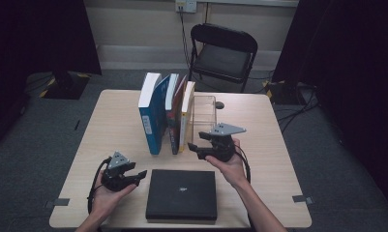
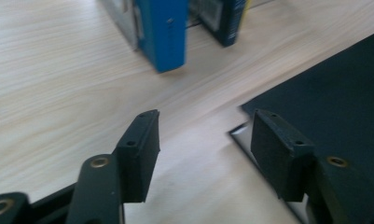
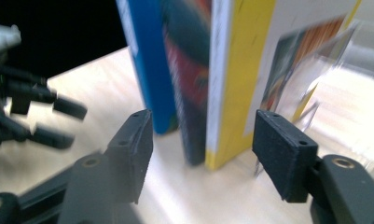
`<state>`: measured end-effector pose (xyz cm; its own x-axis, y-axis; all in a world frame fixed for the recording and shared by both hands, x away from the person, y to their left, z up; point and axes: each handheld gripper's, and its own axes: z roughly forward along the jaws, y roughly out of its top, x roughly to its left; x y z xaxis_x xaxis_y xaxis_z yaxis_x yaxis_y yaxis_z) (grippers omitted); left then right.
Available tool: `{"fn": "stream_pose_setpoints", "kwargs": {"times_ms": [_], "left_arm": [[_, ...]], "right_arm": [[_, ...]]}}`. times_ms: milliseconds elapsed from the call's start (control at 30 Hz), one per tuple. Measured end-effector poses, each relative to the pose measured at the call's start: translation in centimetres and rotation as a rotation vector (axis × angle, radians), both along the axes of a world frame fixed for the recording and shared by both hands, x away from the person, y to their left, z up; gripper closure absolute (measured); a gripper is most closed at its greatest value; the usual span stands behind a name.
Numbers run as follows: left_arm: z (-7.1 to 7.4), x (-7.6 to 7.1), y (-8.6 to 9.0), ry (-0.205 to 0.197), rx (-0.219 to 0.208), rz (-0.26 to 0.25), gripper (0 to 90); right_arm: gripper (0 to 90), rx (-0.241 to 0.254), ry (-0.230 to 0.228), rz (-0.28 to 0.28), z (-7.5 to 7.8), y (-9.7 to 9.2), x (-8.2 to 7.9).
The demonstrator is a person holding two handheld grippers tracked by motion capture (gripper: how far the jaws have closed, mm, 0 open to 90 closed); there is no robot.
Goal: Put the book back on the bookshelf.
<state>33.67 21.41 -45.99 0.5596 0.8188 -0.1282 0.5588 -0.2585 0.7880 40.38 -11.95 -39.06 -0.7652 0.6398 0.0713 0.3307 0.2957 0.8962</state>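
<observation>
Ahead of the black right gripper stand a blue-spined book, a dark red-patterned book and a yellow-edged book; a black flat box lies beside the left gripper.

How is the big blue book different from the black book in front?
The blue book stands upright on its edge in a row with other books; the black book lies flat, alone, near the table's front edge. The blue book is bright with a white top edge; the black book is dark with a tiny pale mark. Both rest on the wooden table.
</observation>
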Motion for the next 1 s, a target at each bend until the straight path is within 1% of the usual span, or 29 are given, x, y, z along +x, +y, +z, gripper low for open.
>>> {"fn": "stream_pose_setpoints", "kwargs": {"times_ms": [67,133,200,300,333,367,400,433,500,567,600,667,733,800,933,1000], "left_arm": [[0.4,-0.6,-0.5,0.003,-0.009,-0.026,42.7],[0.5,-1.2,-1.1,0.001,-0.01,-0.047,43.1],[0.5,-1.3,-1.5,0.02,-0.037,-0.062,42.0],[0.1,-1.4,-2.0,0.037,-0.034,-0.069,39.5],[-0.1,-1.3,-2.1,0.051,-0.038,-0.069,39.5],[-0.1,-1.3,-2.1,0.051,-0.038,-0.069,39.0],[-0.4,-1.2,-2.4,0.059,-0.034,-0.072,38.3],[-0.4,-1.2,-2.4,0.067,-0.032,-0.075,38.2],[-0.6,-1.2,-2.7,0.083,-0.037,-0.085,38.3],[-0.8,-1.3,-3.1,0.087,-0.028,-0.107,39.8],[-0.8,-1.3,-3.2,0.087,-0.035,-0.119,41.3],[-0.8,-1.4,-3.4,0.087,-0.036,-0.128,43.7],[-0.9,-1.4,-3.6,0.088,-0.041,-0.127,43.6],[-0.9,-1.4,-3.7,0.088,-0.037,-0.127,41.4],[-0.9,-1.4,-3.7,0.093,-0.039,-0.125,40.3],[-1.0,-1.2,-3.6,0.122,-0.054,-0.108,38.1]], "right_arm": [[38.3,-0.004,0.013,0.012,-0.7,-0.2,-0.6],[37.7,-0.008,0.035,0.025,-1.8,-0.5,-1.4],[36.5,-0.021,0.064,0.035,-3.1,-0.7,-2.1],[33.0,-0.041,0.101,0.037,-5.0,-0.8,-2.7],[32.0,-0.044,0.109,0.037,-5.3,-0.8,-2.7],[32.0,-0.044,0.109,0.037,-5.3,-0.8,-2.7],[29.6,-0.043,0.128,0.042,-6.3,-0.7,-2.9],[28.7,-0.045,0.134,0.045,-6.6,-0.6,-3.0],[27.2,-0.045,0.145,0.052,-7.1,-0.5,-3.1],[27.1,-0.047,0.155,0.059,-7.5,-0.4,-3.1],[27.0,-0.054,0.156,0.058,-7.7,-0.4,-3.1],[26.8,-0.064,0.173,0.069,-8.1,-0.3,-3.1],[26.7,-0.082,0.181,0.076,-8.5,-0.1,-3.2],[26.5,-0.072,0.196,0.087,-8.8,0.0,-3.3],[26.4,-0.068,0.21,0.103,-8.8,0.0,-3.3],[26.1,-0.076,0.201,0.106,-8.8,0.0,-3.4]]}}
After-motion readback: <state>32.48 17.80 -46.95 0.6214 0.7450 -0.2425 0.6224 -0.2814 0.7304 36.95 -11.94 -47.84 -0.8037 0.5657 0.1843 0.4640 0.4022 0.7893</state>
